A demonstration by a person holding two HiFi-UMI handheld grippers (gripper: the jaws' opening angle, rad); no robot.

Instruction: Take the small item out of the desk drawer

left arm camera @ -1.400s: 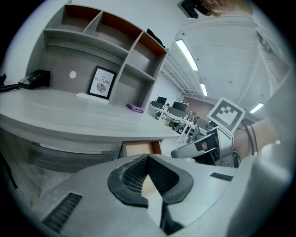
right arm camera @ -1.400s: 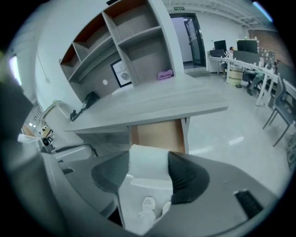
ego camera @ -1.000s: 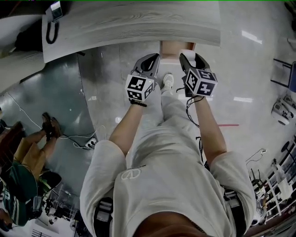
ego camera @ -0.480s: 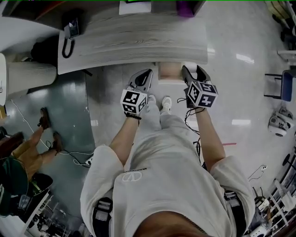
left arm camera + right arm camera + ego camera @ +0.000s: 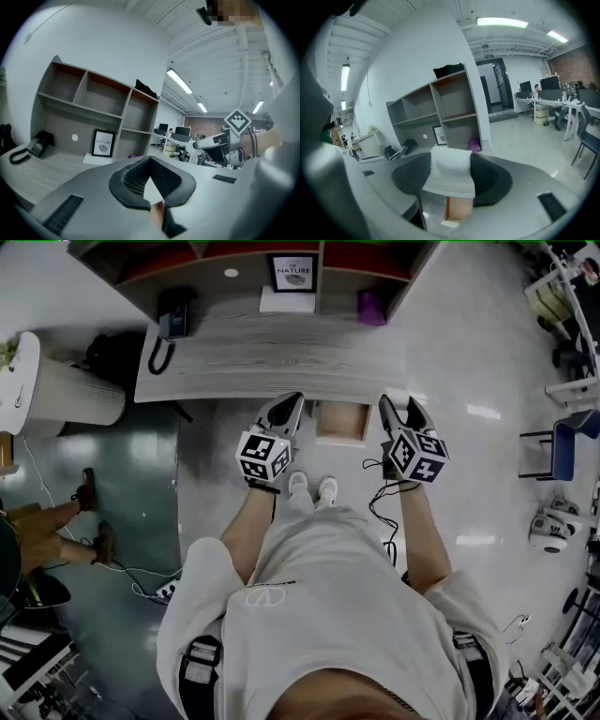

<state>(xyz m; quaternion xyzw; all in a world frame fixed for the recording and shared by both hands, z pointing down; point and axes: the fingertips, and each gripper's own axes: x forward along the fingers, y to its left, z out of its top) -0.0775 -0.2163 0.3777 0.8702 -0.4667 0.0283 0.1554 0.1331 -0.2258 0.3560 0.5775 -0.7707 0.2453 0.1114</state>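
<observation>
Right gripper (image 5: 398,410) is still clamped on the small white ribbed item (image 5: 449,174): it fills the gap between the jaws and sits clear of the drawer (image 5: 342,423). The drawer is open, its wood interior showing, at 9 o'clock from the right gripper's tips. Left gripper (image 5: 292,403) has its jaws together with nothing in them, at 9 o'clock from the drawer and just beside it. Versus a second ago, the head view now takes in much more. The desk (image 5: 272,362) has dropped from the top edge toward mid-frame. The shelf back now shows a framed print (image 5: 292,271) at 12 o'clock and a purple object (image 5: 371,307) at 1 o'clock from the drawer. The phone (image 5: 169,322) sits at 10 o'clock. Both shoes (image 5: 311,488) are visible at 6 o'clock from the drawer; earlier only one was. The grippers are spread wider apart, flanking the drawer front.
</observation>
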